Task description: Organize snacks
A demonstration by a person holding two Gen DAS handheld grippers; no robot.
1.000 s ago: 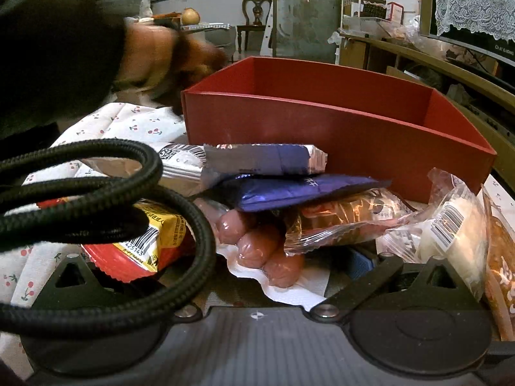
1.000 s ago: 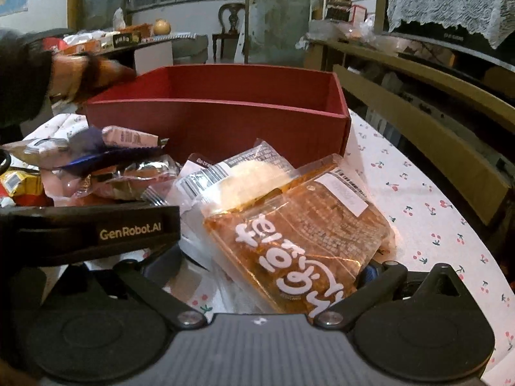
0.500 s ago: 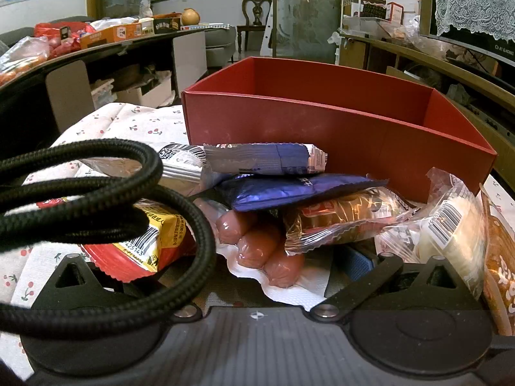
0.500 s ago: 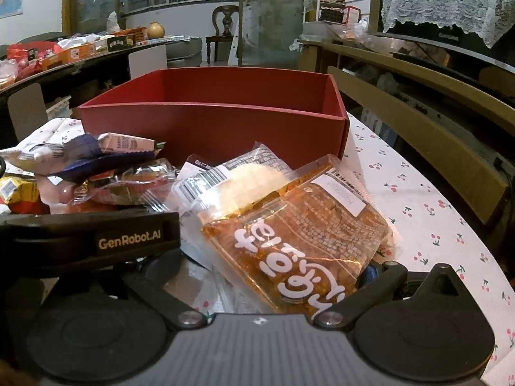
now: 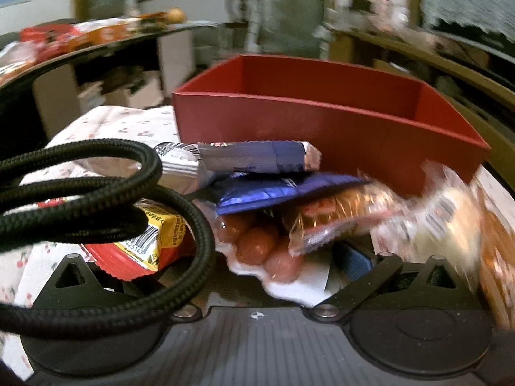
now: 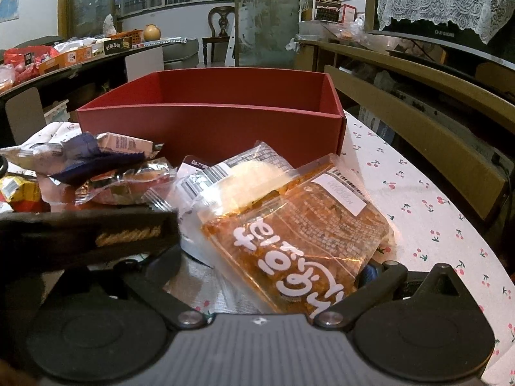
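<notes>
While nothing is yet lifted, the left gripper (image 5: 257, 257), spread wide, is seen facing the sausage pack (image 5: 260, 247) (first pick, seemingly). From the right view, the right gripper (image 6: 257, 276), also spread, straddles the orange packet (image 6: 296, 234); the red box (image 6: 209, 125) stands behind, unfilled.

Box (image 6: 212, 122) sits toward the table's (image 6: 428, 199) far edge, open top, nothing seen inside. Snack pile lies on table in front of box's near wall. Right end of pile: rice-cracker bag (image 6: 296, 234), overlapping bun pkt (image 6: 238, 173) to its left. Left part: wrapped bar (image 5: 251, 157) on top of foil pkt (image 5: 276, 189), sausages (image 5: 260, 244) beneath; noodle pkt (image 5: 145, 247) farthest left, under cable (image 5: 96, 199).
</notes>
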